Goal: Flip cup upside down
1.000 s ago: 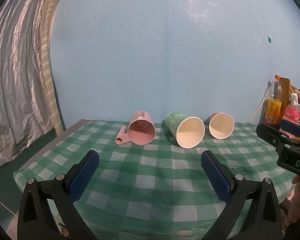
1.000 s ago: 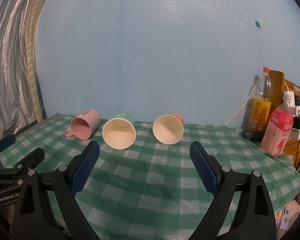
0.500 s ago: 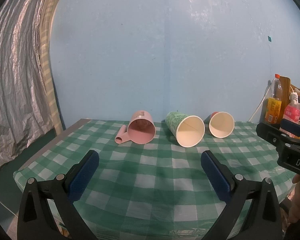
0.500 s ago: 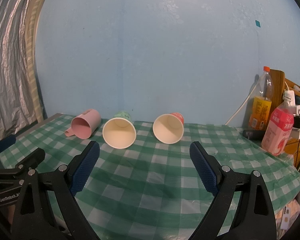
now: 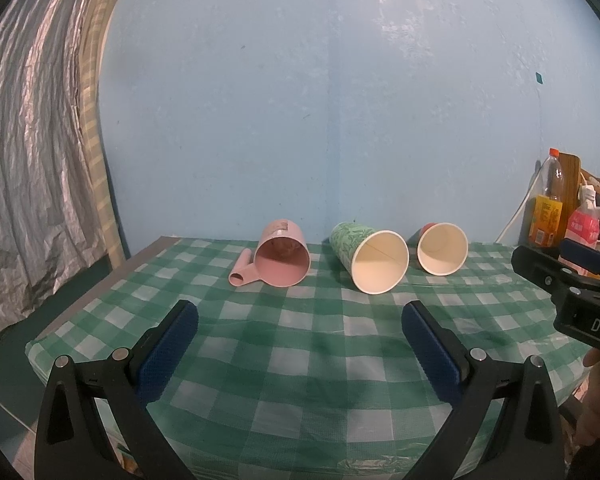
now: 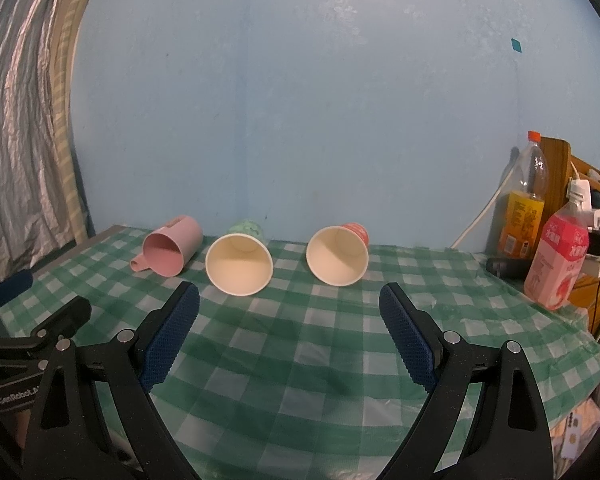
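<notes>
Three cups lie on their sides on the green checked tablecloth (image 5: 300, 344), mouths toward me. A pink mug (image 5: 282, 254) with a handle is on the left, a green paper cup (image 5: 370, 256) in the middle, a red paper cup (image 5: 440, 248) on the right. They also show in the right wrist view: pink mug (image 6: 172, 252), green cup (image 6: 240, 264), red cup (image 6: 338, 256). My left gripper (image 5: 300, 340) is open and empty, short of the cups. My right gripper (image 6: 290, 328) is open and empty, also short of them.
A blue wall stands right behind the cups. An orange drink bottle (image 6: 524, 208) and a pink carton (image 6: 560, 264) stand at the table's right end by a wooden shelf. A silver curtain (image 5: 28, 160) hangs at the left. The table's front edge is near me.
</notes>
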`<state>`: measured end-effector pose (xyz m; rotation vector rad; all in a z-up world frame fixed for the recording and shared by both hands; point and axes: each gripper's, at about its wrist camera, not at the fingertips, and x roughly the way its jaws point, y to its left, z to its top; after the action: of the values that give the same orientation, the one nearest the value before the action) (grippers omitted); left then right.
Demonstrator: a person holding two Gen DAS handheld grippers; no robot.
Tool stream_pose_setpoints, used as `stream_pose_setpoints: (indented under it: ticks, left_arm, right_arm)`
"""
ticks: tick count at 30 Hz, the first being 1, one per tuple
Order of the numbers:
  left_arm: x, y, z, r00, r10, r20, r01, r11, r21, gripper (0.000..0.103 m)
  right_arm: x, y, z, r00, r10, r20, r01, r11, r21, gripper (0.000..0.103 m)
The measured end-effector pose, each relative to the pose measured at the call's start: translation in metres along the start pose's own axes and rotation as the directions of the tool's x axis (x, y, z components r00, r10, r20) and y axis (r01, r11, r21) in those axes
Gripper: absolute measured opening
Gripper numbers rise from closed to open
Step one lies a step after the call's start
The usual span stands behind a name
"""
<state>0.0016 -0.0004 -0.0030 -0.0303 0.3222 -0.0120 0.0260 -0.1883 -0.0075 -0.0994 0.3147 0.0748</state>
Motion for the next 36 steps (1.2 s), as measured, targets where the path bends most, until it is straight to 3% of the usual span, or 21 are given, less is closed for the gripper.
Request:
stream_pose_setpoints:
  ticks: [21, 32, 36]
  left_arm:
    - [0.005, -0.002, -0.001, 1.0, -0.005, -0.022, 0.005, 1.0, 0.006, 0.103]
    - [0.036, 0.004, 0.011, 0.986, -0.019, -0.163, 0.024, 0.999, 0.033, 0.103]
    - [0.051, 0.018, 0.023, 0.976, -0.053, -0.211, 0.049, 0.998, -0.029, 0.103]
  right_arm:
    - [0.002, -0.002, 0.0, 1.0, 0.003, -0.012, -0.003, 1.0, 0.003, 0.091]
    - [0.024, 0.0, 0.007, 0.992, 0.084, -0.094, -0.084, 0.996, 0.005, 0.091]
    - [0.041, 0.001, 0.016, 0.977, 0.148, -0.151, -0.146, 0.989, 0.027, 0.091]
